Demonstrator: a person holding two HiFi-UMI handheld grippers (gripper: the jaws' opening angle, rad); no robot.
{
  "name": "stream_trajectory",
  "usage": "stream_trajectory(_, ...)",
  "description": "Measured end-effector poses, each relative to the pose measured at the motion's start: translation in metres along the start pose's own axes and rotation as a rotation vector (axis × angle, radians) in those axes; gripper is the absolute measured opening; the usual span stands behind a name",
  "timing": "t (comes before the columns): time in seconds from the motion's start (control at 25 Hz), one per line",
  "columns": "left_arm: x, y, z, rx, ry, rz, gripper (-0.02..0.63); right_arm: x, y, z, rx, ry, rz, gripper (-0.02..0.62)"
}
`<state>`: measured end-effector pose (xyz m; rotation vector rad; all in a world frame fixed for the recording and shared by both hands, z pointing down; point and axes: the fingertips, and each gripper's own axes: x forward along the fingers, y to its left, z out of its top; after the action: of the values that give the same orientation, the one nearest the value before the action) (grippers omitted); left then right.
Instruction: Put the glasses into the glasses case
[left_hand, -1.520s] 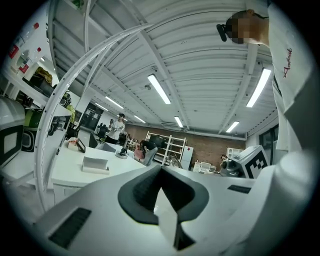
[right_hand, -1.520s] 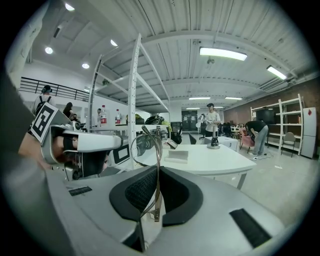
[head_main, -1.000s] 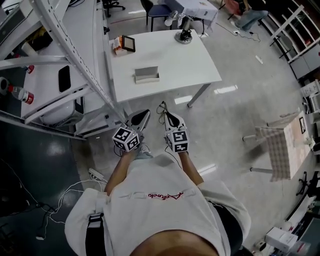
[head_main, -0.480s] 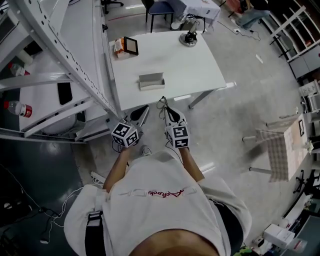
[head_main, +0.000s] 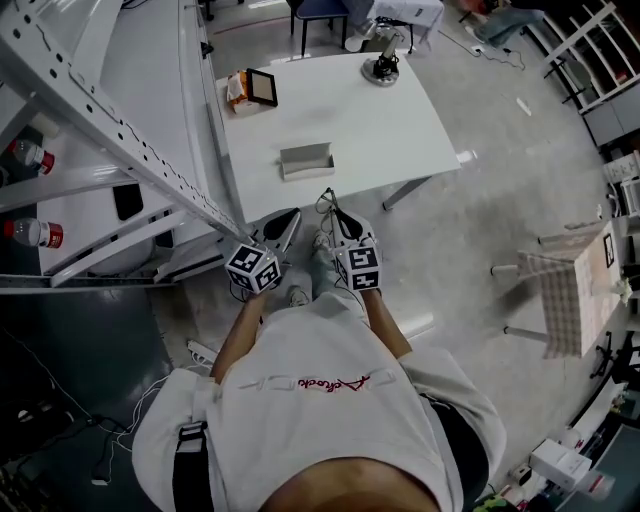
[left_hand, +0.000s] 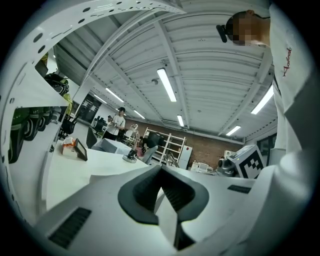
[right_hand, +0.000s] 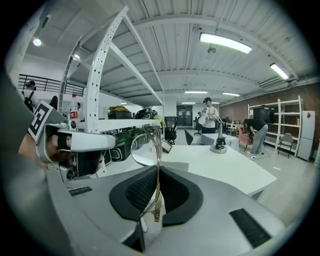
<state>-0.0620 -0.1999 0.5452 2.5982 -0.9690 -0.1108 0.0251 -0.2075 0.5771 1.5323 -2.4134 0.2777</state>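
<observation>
The grey glasses case (head_main: 307, 160) lies open on the white table (head_main: 400, 130), ahead of both grippers. My right gripper (head_main: 342, 226) is shut on the thin wire-framed glasses (right_hand: 151, 150), which stand up between its dark pads (right_hand: 137, 192); in the head view the glasses (head_main: 325, 207) stick out past the jaw tips, just short of the table's near edge. In the right gripper view the case (right_hand: 176, 165) shows beyond the lens. My left gripper (head_main: 282, 226) is beside the right one, shut with nothing held (left_hand: 161, 173).
A desk lamp base (head_main: 381, 68), a dark-framed tablet (head_main: 262, 87) and an orange packet (head_main: 236, 91) stand at the table's far side. A white perforated metal rack (head_main: 120, 150) with bottles (head_main: 30, 232) runs along the left. People stand far behind.
The table and case have come closer and lower in the head view as the person stepped forward. Both grippers stay shut, the right one still on the glasses.
</observation>
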Motion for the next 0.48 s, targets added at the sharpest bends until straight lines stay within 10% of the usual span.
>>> stream_trajectory(0.48,0.041,0.044,0.008,-0.023,0.034,0.017,0.025,0.060,-0.024,0.002,0.030,0.035,0.019,0.012)
